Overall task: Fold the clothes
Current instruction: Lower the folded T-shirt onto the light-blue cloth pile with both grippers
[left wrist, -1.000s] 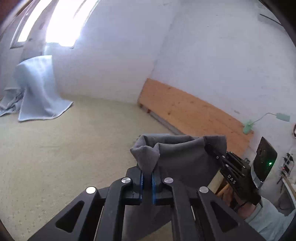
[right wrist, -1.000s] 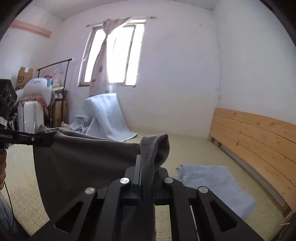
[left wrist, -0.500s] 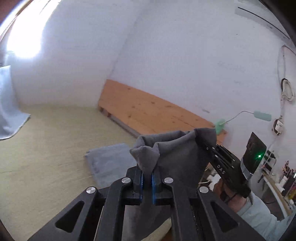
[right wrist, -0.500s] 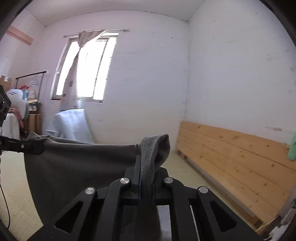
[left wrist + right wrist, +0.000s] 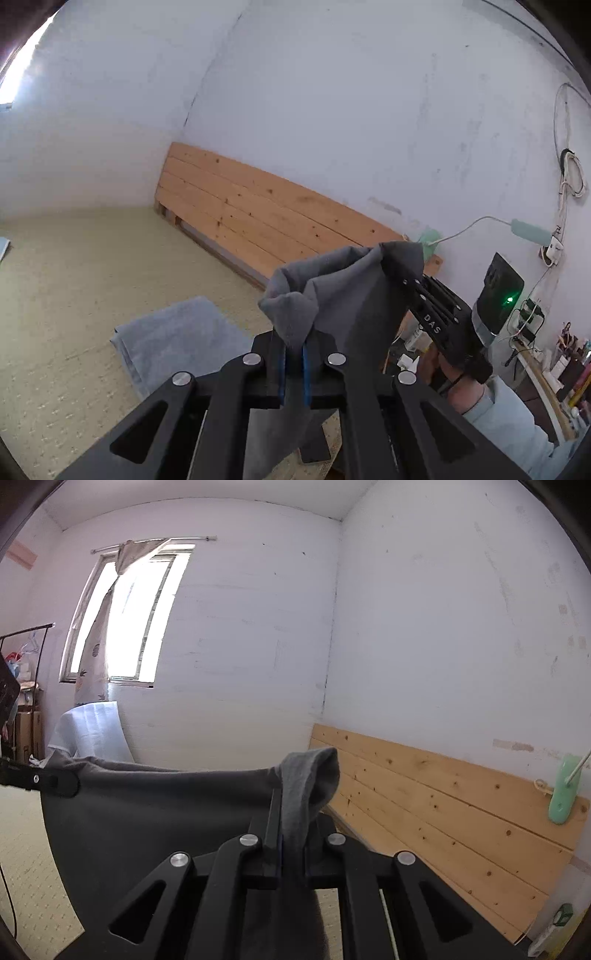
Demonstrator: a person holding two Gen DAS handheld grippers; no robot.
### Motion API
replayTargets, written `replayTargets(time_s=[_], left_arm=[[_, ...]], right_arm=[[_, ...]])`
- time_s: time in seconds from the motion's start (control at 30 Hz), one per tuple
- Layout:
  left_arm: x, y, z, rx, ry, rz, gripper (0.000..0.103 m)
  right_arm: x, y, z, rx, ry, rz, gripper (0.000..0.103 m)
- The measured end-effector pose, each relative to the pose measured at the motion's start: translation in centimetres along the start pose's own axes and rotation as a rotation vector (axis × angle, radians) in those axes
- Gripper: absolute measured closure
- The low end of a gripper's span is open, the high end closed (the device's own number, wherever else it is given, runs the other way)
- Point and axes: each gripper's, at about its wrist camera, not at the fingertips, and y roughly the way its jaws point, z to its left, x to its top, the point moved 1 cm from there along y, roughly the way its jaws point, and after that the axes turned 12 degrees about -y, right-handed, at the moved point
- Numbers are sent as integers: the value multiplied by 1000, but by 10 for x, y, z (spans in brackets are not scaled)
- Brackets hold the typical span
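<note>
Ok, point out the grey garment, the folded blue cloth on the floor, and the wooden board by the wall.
grey garment (image 5: 166, 812), right wrist view, hanging middle panel.
folded blue cloth (image 5: 177, 339), left wrist view, top surface.
wooden board (image 5: 258, 218), left wrist view, middle plank.

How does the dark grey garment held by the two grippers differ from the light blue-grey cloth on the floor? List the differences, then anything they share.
1. The dark grey garment hangs in the air; the light blue-grey cloth lies on the floor.
2. The garment is clamped by the left gripper and right gripper; nothing grips the cloth.
3. The garment is charcoal; the cloth is pale.

Shared: both are plain, unpatterned fabric.
</note>
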Motion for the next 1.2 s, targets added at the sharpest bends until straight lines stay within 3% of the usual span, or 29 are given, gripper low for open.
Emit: replayTargets(time_s=[0.13,0.5,0.8,1.07,1.13,1.17,1.2], left_arm=[[1,16,15,7,-24,13,98],[27,88,108,133,-141,38,98],[32,166,206,291,-253,119,97],[13,217,277,393,-305,163,95],[9,223,289,408,-309,168,89],[8,226,295,416,-309,171,85],[7,227,299,424,-312,171,76]], right_arm=[[-5,19,-23,-10,5,15,97],[-46,127,-13,80,-16,131,97],[-82,268,21,207,-52,334,97],[-118,349,49,277,-105,462,96],[-126,362,55,282,-107,475,95],[-129,367,57,276,-103,485,90],[-132,372,59,269,-98,496,87]])
